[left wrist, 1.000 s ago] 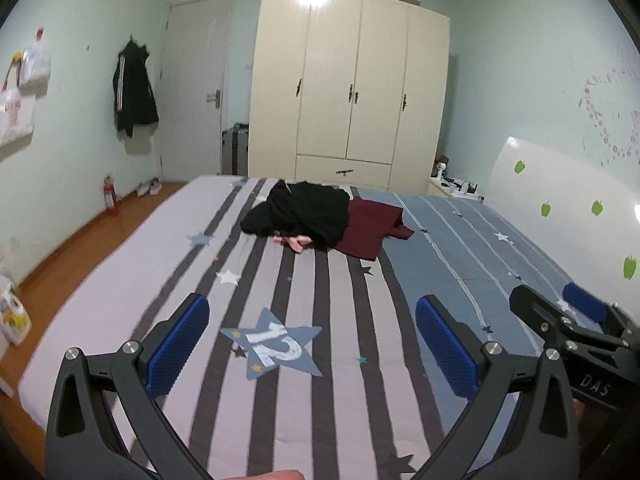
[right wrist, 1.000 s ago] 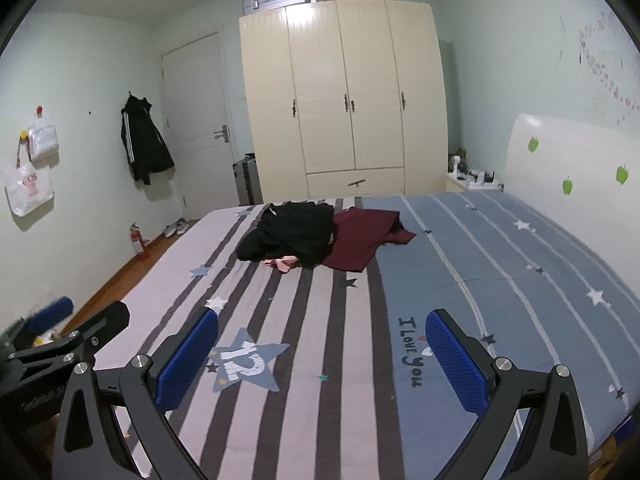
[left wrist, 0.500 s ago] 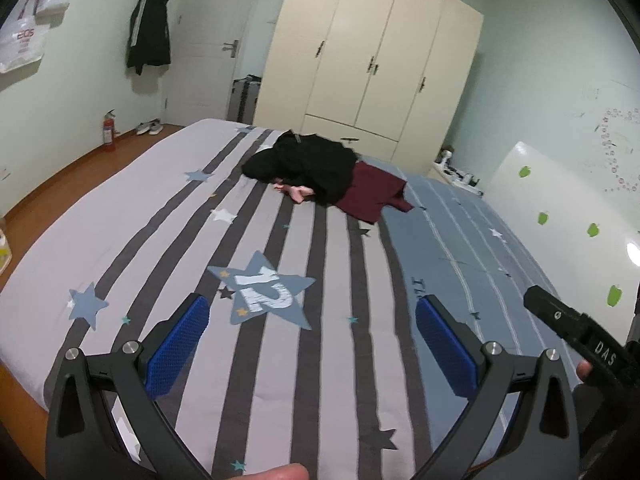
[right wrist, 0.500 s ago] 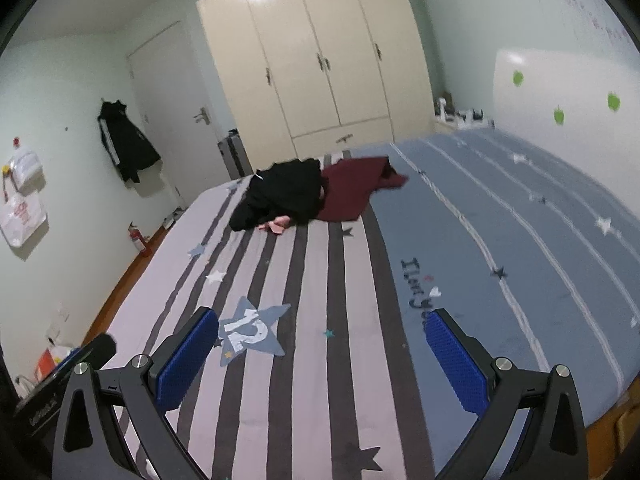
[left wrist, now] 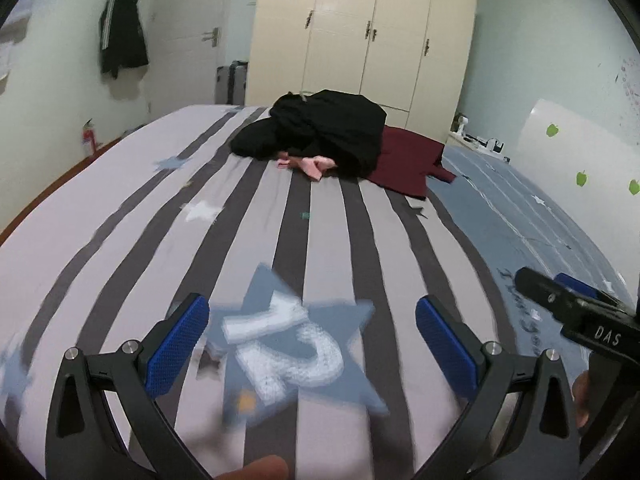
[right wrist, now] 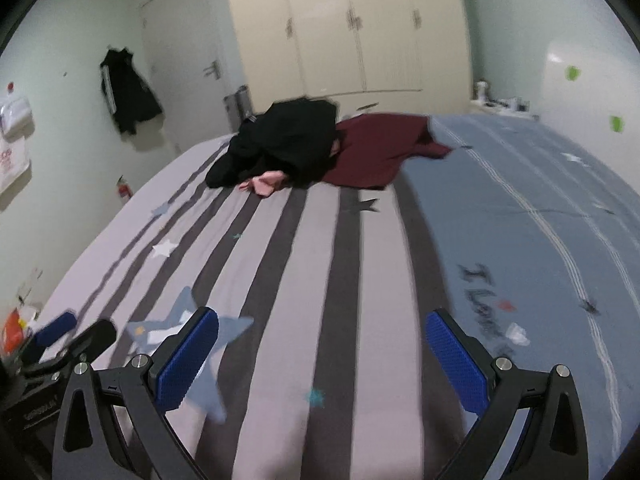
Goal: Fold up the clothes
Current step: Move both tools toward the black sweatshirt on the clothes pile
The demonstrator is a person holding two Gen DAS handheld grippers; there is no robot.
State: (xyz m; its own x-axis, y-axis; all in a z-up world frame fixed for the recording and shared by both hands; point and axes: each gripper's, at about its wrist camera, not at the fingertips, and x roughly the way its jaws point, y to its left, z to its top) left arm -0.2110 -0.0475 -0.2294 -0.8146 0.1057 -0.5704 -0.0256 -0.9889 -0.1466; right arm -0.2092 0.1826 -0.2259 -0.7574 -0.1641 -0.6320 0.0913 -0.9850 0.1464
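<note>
Black garment [left wrist: 320, 132] heaped on a maroon one [left wrist: 404, 160] lies straight ahead at the bed's [left wrist: 120, 208] far end, well apart from both grippers. Your left gripper [left wrist: 312, 344] and right gripper [right wrist: 322, 358] hang spread, empty, about equally distant.

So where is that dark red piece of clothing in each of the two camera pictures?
Left wrist view: the dark red garment lies right of centre, upper middle, partly under the black garment.
Right wrist view: the dark red garment lies centre, upper part.
Shared landmark: the cream wardrobe behind.
</note>
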